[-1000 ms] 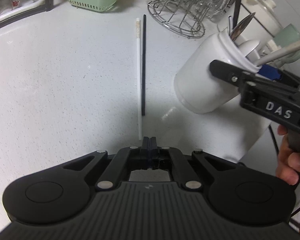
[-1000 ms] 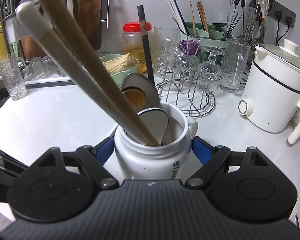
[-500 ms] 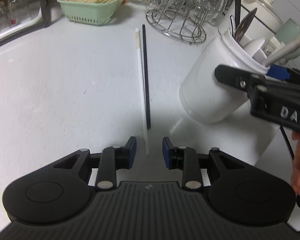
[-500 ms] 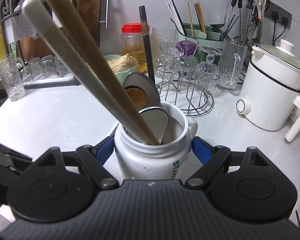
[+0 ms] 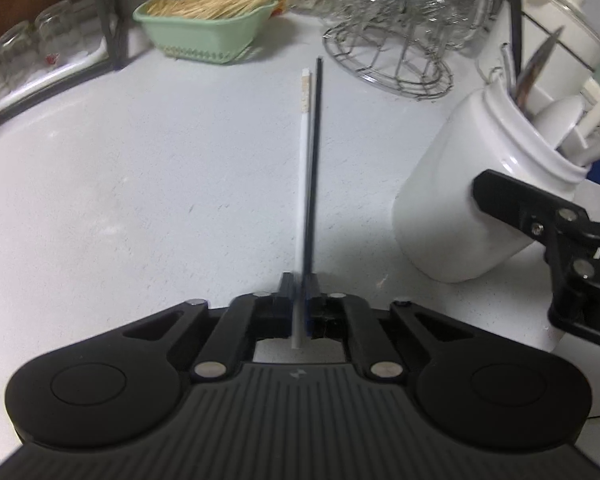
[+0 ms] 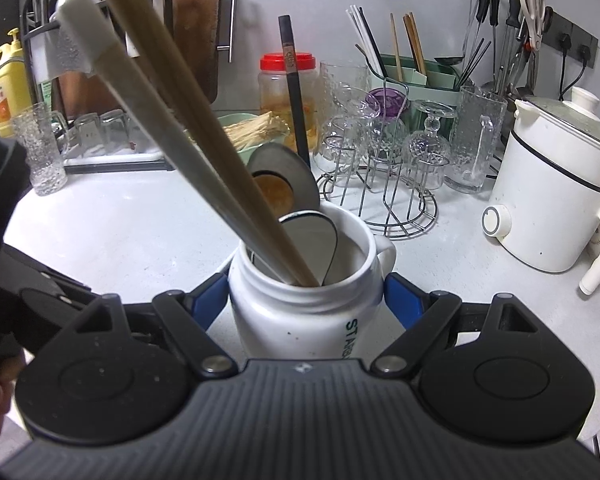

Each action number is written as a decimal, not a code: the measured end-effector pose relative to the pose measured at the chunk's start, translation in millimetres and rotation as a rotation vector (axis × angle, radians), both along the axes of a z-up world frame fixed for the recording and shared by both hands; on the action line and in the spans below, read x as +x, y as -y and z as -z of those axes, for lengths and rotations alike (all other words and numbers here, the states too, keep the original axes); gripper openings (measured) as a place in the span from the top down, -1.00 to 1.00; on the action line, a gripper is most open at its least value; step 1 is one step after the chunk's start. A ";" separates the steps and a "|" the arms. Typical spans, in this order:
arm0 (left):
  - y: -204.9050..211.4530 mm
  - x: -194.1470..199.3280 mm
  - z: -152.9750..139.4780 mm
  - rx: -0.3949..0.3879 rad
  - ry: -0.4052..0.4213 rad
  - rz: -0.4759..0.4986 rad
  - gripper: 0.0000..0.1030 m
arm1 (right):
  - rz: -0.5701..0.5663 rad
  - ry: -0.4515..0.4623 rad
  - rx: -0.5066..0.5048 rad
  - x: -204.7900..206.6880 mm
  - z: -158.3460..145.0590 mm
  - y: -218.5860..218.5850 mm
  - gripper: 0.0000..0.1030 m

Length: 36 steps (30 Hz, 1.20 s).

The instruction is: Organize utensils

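Now: chopsticks pinched, jar held.
Left wrist: left hand-held gripper angled down at the surface, clamped narrow on white chopstick and black chopstick; half a second ago its jaws stood apart. Right wrist: right hand-held gripper grips white jar holding chopsticks and spoons, unchanged.
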<state>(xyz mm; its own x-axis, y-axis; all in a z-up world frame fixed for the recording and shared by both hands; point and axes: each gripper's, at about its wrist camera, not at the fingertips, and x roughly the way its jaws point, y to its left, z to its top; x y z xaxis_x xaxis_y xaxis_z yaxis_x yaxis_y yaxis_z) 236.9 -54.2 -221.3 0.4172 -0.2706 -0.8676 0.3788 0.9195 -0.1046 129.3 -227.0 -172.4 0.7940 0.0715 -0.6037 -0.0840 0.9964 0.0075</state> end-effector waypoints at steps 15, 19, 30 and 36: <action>-18.1 -65.7 -2.0 -0.063 -0.125 -0.095 0.94 | -0.081 0.016 0.008 -3.8 2.2 8.3 -0.69; -21.9 -84.5 -7.9 -0.080 -0.158 -0.075 1.00 | -0.095 0.015 0.008 -4.0 1.9 9.1 -0.69; -42.5 -100.1 -6.7 -0.109 -0.170 -0.132 0.98 | -0.121 0.006 -0.001 -4.3 1.0 9.9 -0.69; -32.7 -83.2 -4.4 -0.079 -0.152 -0.097 0.93 | -0.122 0.005 -0.001 -4.0 0.8 9.7 -0.68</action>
